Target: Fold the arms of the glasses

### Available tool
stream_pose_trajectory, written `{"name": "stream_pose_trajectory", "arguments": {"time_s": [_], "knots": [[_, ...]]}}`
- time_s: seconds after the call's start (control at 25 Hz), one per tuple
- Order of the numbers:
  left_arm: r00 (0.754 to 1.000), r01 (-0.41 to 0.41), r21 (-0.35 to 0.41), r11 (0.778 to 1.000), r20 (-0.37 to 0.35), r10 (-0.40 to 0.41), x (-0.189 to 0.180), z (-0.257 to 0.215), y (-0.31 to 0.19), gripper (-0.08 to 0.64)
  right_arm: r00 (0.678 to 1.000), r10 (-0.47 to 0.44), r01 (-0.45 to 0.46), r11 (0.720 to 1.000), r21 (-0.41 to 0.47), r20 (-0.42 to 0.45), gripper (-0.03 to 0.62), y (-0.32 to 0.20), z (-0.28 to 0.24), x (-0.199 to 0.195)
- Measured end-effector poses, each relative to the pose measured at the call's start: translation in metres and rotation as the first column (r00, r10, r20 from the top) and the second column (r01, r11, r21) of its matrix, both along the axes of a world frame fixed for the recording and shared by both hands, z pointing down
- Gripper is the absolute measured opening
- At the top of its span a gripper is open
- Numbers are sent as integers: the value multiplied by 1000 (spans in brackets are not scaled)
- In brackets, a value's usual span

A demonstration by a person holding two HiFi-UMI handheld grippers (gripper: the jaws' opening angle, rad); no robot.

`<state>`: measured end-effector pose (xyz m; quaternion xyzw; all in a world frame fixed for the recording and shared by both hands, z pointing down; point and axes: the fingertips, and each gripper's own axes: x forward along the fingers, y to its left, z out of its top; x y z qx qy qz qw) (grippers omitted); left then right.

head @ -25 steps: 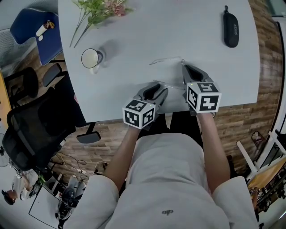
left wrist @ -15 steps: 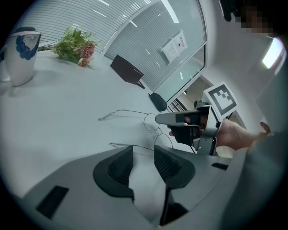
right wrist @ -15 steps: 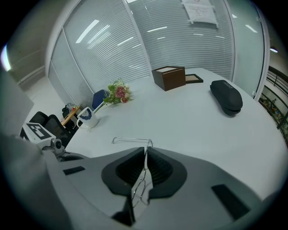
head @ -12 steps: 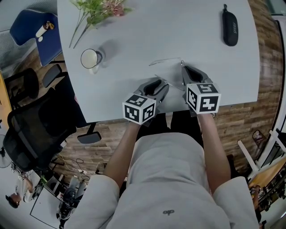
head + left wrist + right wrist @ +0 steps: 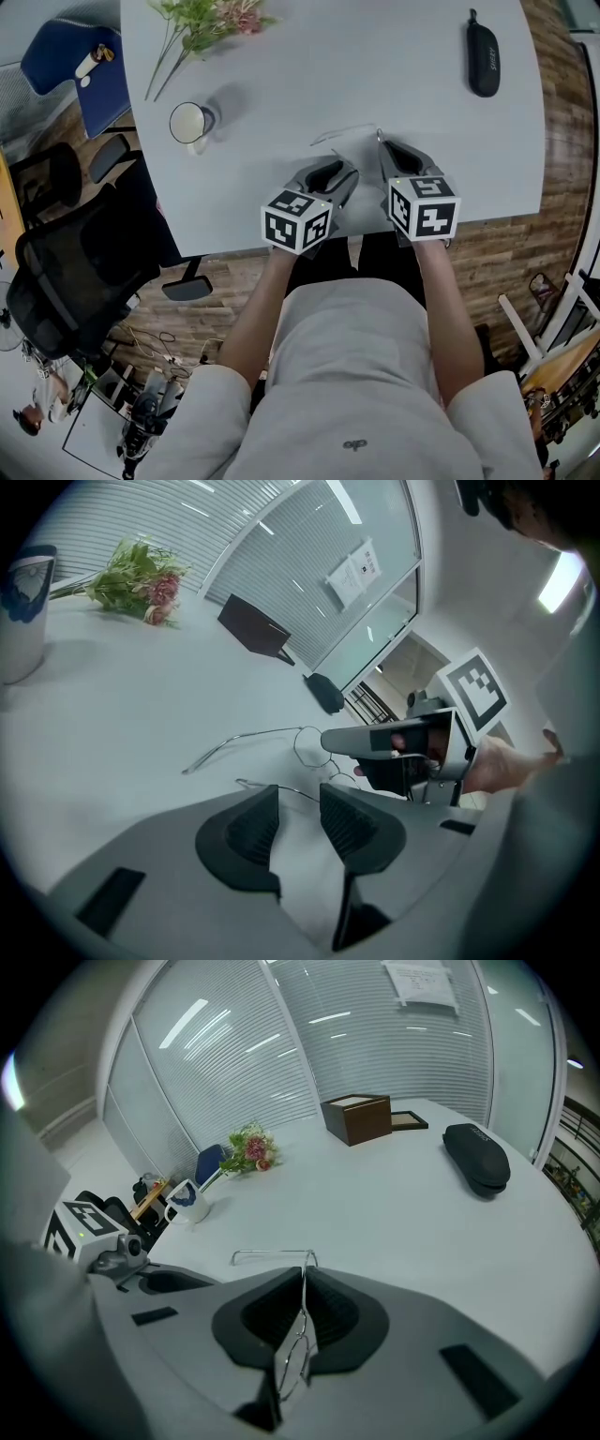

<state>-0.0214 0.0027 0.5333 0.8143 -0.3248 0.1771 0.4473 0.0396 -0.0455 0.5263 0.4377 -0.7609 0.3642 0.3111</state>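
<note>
Right gripper (image 5: pixel 302 1274): jaws together, clamped on the front of the glasses (image 5: pixel 296 1356). The thin wire frame stands on edge between the pads, and one lens ring shows low in the gap.

Left gripper (image 5: pixel 298 794): jaws apart and closing. The near arm (image 5: pixel 267 786) of the glasses runs across the gap at the jaw tips, and the pads aren't pressing on it. The far arm (image 5: pixel 234 741) is swung out, reaching away over the tabletop.

The glasses sit near the table's front edge, between the two grippers, right in front of the person.

Surface: pale grey table (image 5: pixel 375 56), smooth, rounded at the corners.
- white mug (image 5: pixel 190 122) at left, well apart from the glasses
- flowers (image 5: pixel 211 19) lying at the far left edge
- black zip case (image 5: pixel 485 59) far right
- brown box (image 5: pixel 356 1117) at the far side, seen from the right gripper view only

Room: wood plank floor (image 5: pixel 562 187), black office chair (image 5: pixel 66 272) left of the table, blue chair (image 5: pixel 70 56) behind it with something small lying on the seat. Glass walls (image 5: pixel 281 1044) with horizontal blinds curve round the far side, and a white sheet (image 5: pixel 419 979) is stuck on one pane — its print is too small to read.
</note>
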Motion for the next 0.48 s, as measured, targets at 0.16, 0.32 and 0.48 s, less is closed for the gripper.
{"name": "stream_pose_trajectory", "arguments": {"time_s": [0.16,0.32,0.48], "knots": [[1000,-4,11,1000,-5,4,2,-2,-4,144,1000,-7,7,1000,-3,2,18,3,0,-3],[999,-19,25,1000,-30,19,6,-4,-7,143,1000,-14,14,1000,-8,6,15,6,1,-6],[997,-24,17,1000,-71,25,10,-6,-9,141,1000,-19,19,1000,-14,12,15,8,1,-8]]}}
